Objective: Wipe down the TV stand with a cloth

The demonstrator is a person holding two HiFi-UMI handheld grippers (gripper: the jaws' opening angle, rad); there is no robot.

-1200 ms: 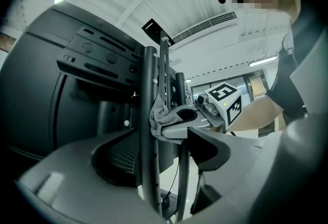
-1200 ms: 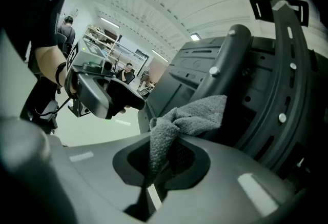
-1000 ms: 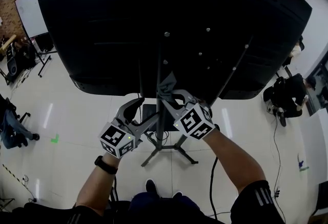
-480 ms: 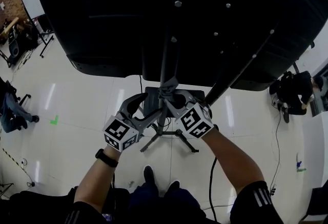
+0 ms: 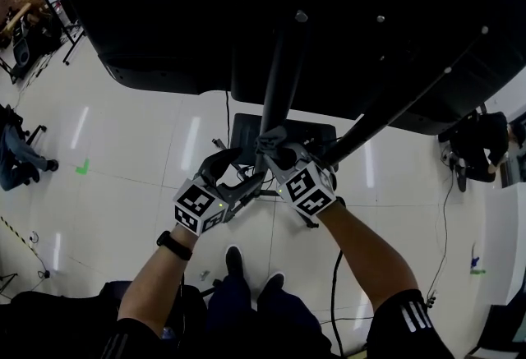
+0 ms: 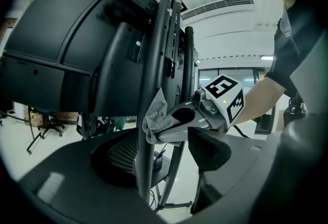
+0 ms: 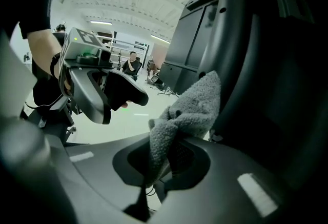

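The black TV [image 5: 205, 12] fills the top of the head view, back side toward me. Its upright stand pole [image 5: 279, 86] runs down to a base [image 5: 246, 129] on the floor, with a slanted strut [image 5: 386, 111] to the right. My right gripper [image 5: 275, 150] is shut on a grey cloth [image 5: 271, 139] and presses it against the pole. The cloth [image 7: 187, 113] bunches out of the jaws [image 7: 164, 159]. My left gripper [image 5: 240, 171] is open, and the pole [image 6: 146, 130] passes between its jaws [image 6: 164, 159], close to the left pad.
White glossy floor lies all round the stand. A black cable [image 5: 335, 283] trails by my right side and my shoes [image 5: 234, 259] stand near the base. Seated people are at the far left [image 5: 16, 160] and far right [image 5: 472, 144].
Both grippers have slid down the pole toward the base, and the cloth went down with the right one. The left gripper stayed open around the pole.
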